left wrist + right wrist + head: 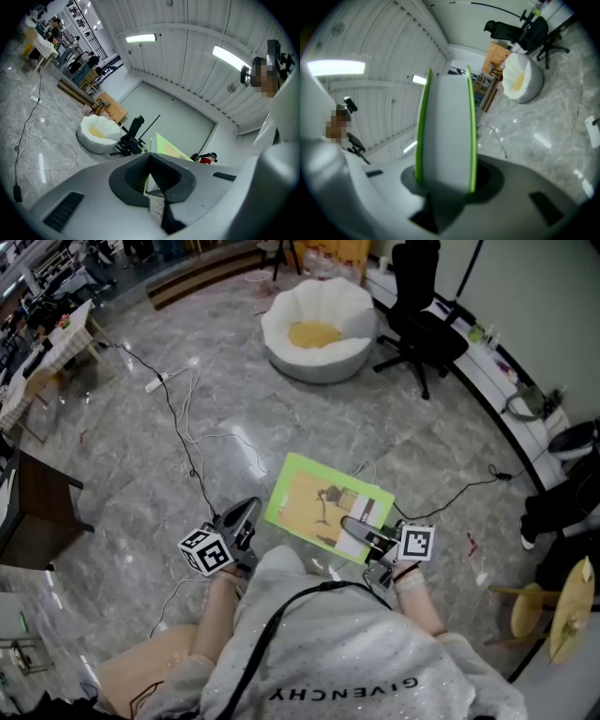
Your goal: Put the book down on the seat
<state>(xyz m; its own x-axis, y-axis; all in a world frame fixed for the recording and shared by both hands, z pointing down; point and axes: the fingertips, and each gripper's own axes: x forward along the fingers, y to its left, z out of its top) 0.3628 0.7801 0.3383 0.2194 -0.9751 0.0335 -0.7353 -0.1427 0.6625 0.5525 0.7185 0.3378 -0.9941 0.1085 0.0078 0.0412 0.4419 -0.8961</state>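
A book [314,498] with a bright green cover and a tan picture lies flat in the air over the grey marble floor. My right gripper [354,529] is shut on its near right edge. In the right gripper view the book [446,122] stands edge-on between the jaws of the right gripper [446,180], two green covers with white pages between. My left gripper [248,512] hangs just off the book's left corner, jaws together; from it the book [169,146] shows past the left gripper [152,183]. A white round seat [317,334] with a yellow cushion stands far ahead on the floor.
A black office chair [422,324] stands right of the white seat. White and black cables [187,418] and a power strip [155,383] trail over the floor at left. A dark table [37,507] is at the left edge, a wooden stool [553,606] at the right.
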